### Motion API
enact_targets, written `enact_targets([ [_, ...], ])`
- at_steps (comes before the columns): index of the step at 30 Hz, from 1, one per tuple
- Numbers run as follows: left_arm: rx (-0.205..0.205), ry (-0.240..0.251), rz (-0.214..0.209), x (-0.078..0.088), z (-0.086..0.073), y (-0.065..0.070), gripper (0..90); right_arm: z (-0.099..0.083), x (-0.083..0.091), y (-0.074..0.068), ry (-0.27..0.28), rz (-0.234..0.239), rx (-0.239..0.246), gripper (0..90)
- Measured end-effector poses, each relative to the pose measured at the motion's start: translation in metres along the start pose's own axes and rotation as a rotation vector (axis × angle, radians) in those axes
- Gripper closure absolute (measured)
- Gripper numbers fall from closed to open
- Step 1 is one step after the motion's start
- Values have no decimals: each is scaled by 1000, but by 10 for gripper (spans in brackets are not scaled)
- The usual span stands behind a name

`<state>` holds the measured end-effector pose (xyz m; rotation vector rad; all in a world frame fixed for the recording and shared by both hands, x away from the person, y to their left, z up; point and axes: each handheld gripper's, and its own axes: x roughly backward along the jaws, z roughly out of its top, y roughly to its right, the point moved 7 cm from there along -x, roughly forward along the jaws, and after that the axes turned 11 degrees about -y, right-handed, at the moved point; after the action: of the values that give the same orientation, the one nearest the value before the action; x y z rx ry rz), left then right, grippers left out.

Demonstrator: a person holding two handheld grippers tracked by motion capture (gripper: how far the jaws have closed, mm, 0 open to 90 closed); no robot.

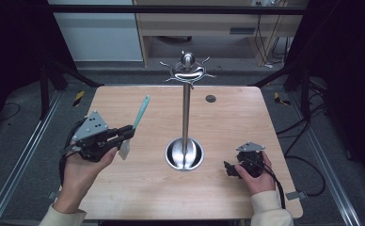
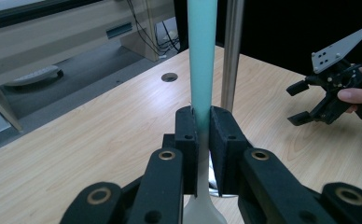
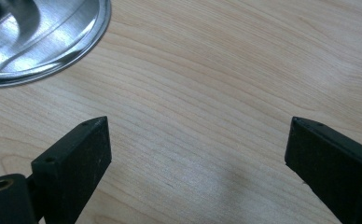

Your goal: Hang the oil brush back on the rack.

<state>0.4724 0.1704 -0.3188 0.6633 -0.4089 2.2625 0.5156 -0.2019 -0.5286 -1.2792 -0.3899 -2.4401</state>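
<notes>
A utensil with a teal handle and a white head is held at the table's left. My left gripper is shut on it near the head; in the left gripper view the teal handle rises straight up from between the jaws of my left gripper. A steel stand with a hooked top, a thin pole and a round base rises at the table's middle. My right gripper stands open low over the wood right of the base, and its jaws hold nothing.
The wooden table has a small round hole near its far edge. The steel base's rim lies just beyond the right gripper. Dark frame legs and cables flank the table on both sides.
</notes>
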Motion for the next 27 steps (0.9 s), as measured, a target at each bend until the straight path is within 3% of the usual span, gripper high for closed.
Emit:
enact_targets([
  [11, -11, 60, -29, 6, 27, 10, 819, 0, 0, 1, -2, -3, 4, 77],
  [15, -27, 85, -20, 8, 38, 12, 819, 0, 0, 0, 0, 0, 1, 77],
  [27, -30, 100, -35, 7, 45, 15, 818, -1, 0, 1, -3, -3, 6, 77],
])
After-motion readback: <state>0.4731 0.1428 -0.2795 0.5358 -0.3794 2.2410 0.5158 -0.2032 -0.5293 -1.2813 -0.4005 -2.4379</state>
